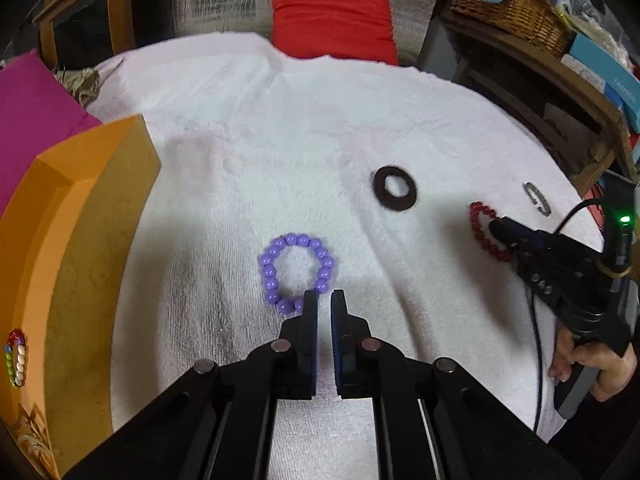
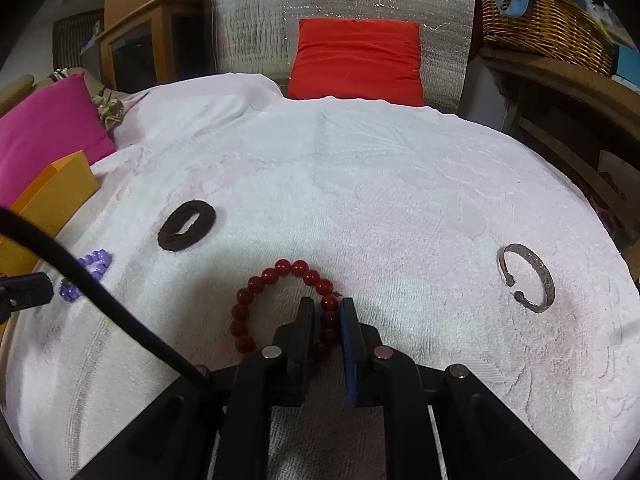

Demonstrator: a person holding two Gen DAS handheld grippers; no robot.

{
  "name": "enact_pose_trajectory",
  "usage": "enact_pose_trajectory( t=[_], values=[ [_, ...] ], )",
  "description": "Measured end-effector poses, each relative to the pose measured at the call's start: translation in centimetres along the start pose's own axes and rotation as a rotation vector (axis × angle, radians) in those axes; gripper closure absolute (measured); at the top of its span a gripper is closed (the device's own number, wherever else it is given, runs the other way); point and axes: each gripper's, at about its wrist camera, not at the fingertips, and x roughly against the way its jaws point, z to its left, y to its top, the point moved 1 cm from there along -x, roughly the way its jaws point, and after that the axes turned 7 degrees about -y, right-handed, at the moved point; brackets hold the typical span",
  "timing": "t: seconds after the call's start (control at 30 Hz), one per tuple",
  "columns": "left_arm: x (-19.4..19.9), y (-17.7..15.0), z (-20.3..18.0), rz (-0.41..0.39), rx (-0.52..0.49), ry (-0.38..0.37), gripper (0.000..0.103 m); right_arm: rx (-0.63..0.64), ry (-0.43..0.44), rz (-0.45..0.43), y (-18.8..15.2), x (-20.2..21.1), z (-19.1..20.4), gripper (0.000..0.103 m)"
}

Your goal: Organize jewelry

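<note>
A purple bead bracelet (image 1: pixel 296 272) lies on the white towel (image 1: pixel 280 140); my left gripper (image 1: pixel 324 300) sits at its near right edge, jaws nearly closed with a narrow gap, nothing clearly between them. A red bead bracelet (image 2: pixel 280 304) lies flat; my right gripper (image 2: pixel 326 308) has its jaws closed on the bracelet's right side beads. The right gripper also shows in the left wrist view (image 1: pixel 504 232) over the red bracelet (image 1: pixel 480 224). The orange box (image 1: pixel 72 240) at left holds a multicoloured bead bracelet (image 1: pixel 16 356).
A dark brown hair tie (image 2: pixel 186 226) and a silver cuff bangle (image 2: pixel 532 276) lie on the towel. A red cushion (image 2: pixel 356 60), a pink cushion (image 2: pixel 44 128) and a wicker basket (image 2: pixel 540 28) surround it. A black cable (image 2: pixel 100 300) crosses the left.
</note>
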Motion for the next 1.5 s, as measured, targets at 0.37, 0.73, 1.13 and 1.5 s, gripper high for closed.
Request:
enact_pose_trajectory(
  t=[0.37, 0.73, 1.13, 1.5],
  values=[
    [-1.3, -0.4, 0.0, 0.06, -0.008, -0.025, 0.069, -0.045, 0.059, 0.006, -0.1, -0.1, -0.9, 0.087],
    [-0.2, -1.4, 1.6, 0.042, 0.016, 0.059, 0.045, -0.072, 0.105, 0.027, 0.2, 0.0, -1.5, 0.087],
    [-0.1, -0.2, 1.2, -0.005, 0.01, 0.145, 0.043, 0.0, 0.093, 0.157, 1.6, -0.2, -0.9, 0.088],
    [0.8, 0.8, -0.4, -0.066, -0.088, 0.263, 0.043, -0.035, 0.137, 0.145, 2.3, 0.3, -0.9, 0.092]
  ],
)
